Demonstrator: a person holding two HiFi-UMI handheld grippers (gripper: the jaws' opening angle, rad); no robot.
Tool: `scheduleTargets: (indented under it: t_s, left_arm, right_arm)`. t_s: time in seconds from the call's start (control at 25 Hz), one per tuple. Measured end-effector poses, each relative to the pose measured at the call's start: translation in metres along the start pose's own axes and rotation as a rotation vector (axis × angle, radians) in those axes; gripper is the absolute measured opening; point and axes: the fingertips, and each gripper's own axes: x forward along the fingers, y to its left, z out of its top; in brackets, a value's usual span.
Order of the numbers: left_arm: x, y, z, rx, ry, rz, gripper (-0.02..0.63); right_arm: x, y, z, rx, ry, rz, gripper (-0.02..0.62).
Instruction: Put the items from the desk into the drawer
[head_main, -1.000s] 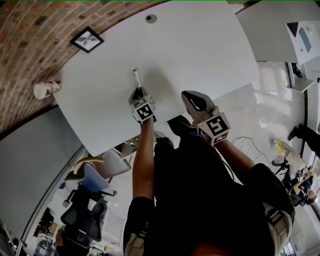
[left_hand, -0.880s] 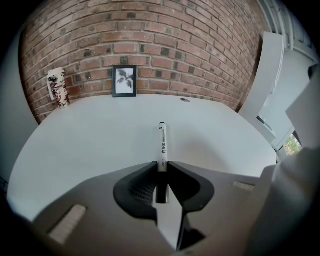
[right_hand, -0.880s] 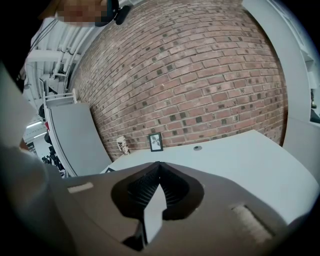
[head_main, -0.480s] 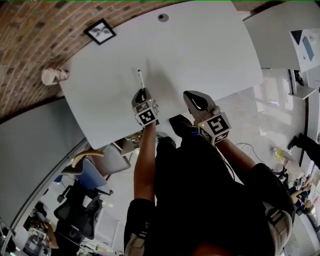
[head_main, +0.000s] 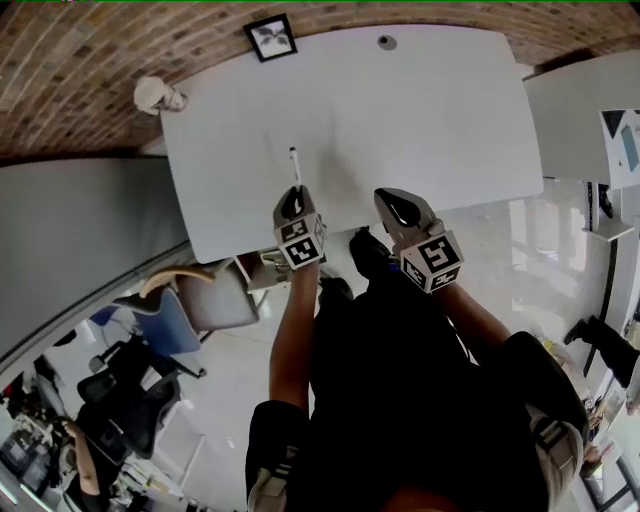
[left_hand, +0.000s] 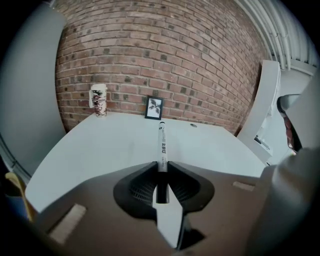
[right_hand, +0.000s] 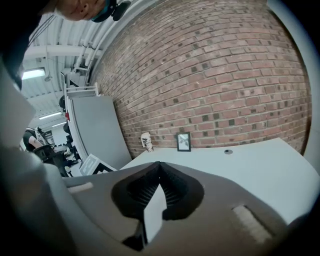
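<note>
Head view: I stand at the front edge of a white curved tabletop set against a red brick wall, one tool in each hand. My left tool pinches a slim white marker pen with black print by its near end. The pen sticks straight out from the tips, over the tabletop's near-left part and pointing toward the wall. I cannot tell whether its far tip touches the surface.

In the left gripper view the tool has its jaws closed tight on the pen, whose dark end sits in the notch between them. My right tool hangs just beside the left one, over the tabletop's front edge. The right gripper view shows that tool with its jaws pressed together and nothing between them.

At the far side, against the bricks, a small black-framed picture stands upright. A white cup with a dark pattern sits on the far-left corner, well apart from the pen. A small round grey grommet is set in the tabletop near the back edge. A blue office chair stands on the floor to my left, below the tabletop's edge.
</note>
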Motion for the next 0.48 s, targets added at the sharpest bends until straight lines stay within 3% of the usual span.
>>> scheduleTargets:
  t_s: [0.48]
  left_arm:
    - [-0.109, 0.08, -0.039, -0.131, -0.069, 0.106, 0.084]
  right_arm:
    - [0.027, 0.112, -0.006, -0.1, 0.017, 0.183, 0.003]
